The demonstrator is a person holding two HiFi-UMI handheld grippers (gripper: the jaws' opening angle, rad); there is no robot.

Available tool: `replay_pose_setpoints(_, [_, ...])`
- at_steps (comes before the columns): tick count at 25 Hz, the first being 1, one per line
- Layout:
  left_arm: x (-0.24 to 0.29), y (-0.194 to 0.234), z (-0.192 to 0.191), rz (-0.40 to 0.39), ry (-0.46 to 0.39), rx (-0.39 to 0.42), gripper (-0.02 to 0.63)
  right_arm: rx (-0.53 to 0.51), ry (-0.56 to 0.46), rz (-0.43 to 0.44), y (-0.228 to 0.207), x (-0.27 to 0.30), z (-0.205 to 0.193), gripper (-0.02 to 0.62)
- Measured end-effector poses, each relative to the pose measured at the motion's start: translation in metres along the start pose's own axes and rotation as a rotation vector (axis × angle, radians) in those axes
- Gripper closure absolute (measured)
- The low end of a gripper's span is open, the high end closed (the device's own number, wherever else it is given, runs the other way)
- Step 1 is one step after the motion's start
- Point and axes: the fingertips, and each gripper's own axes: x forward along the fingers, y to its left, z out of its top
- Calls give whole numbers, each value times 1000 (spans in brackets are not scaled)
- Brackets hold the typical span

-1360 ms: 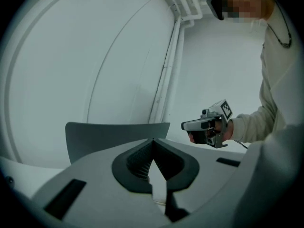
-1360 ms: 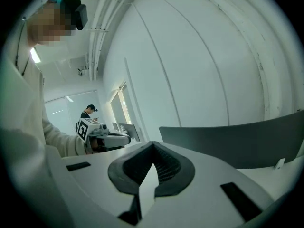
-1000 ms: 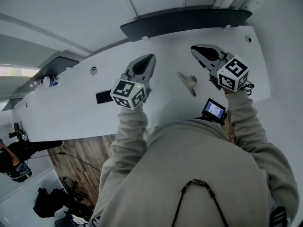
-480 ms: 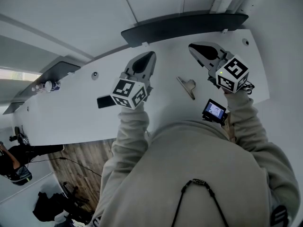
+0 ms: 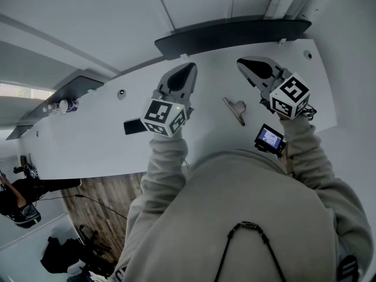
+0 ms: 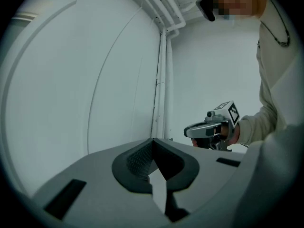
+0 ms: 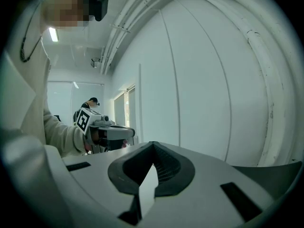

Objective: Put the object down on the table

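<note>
A person in a pale sweatshirt is holding both grippers up over a white table [image 5: 88, 140]. The left gripper [image 5: 189, 69] is hanging above the middle of the table and pointing toward the far edge. Its cube [image 5: 164, 117] is sitting over the near half. In the left gripper view the left gripper [image 6: 153, 140] is showing its fingers pressing together at the tips, with nothing between them. The right gripper [image 5: 242, 62] is hanging above the right part of the table, its tip slanting toward the far edge and a little to the left. In the right gripper view the right gripper [image 7: 152, 144] is also showing its fingers closing tip to tip on nothing. Each gripper is appearing in the other's view, level and well apart from it.

The clip [image 5: 235, 109], a small silvery one, is lying flat on the table between the two grippers. It is nearer the right one and touching neither. A flat black slab [image 5: 134, 126] is lying on the table just left of the left cube. A small screen [image 5: 269, 138] is glowing at the near edge beside the right sleeve. A dark shelf [image 5: 235, 33] is running along the far edge.
</note>
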Motion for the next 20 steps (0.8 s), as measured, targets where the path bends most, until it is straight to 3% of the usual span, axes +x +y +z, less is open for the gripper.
replay_pose_setpoints(9, [9, -12, -19, -49, 48, -15, 603, -2, 12, -1, -3, 1, 2, 577])
replay_pose_setpoints(20, [-15, 40, -26, 63, 58, -39, 603, 14, 39, -10, -8, 1, -9, 577])
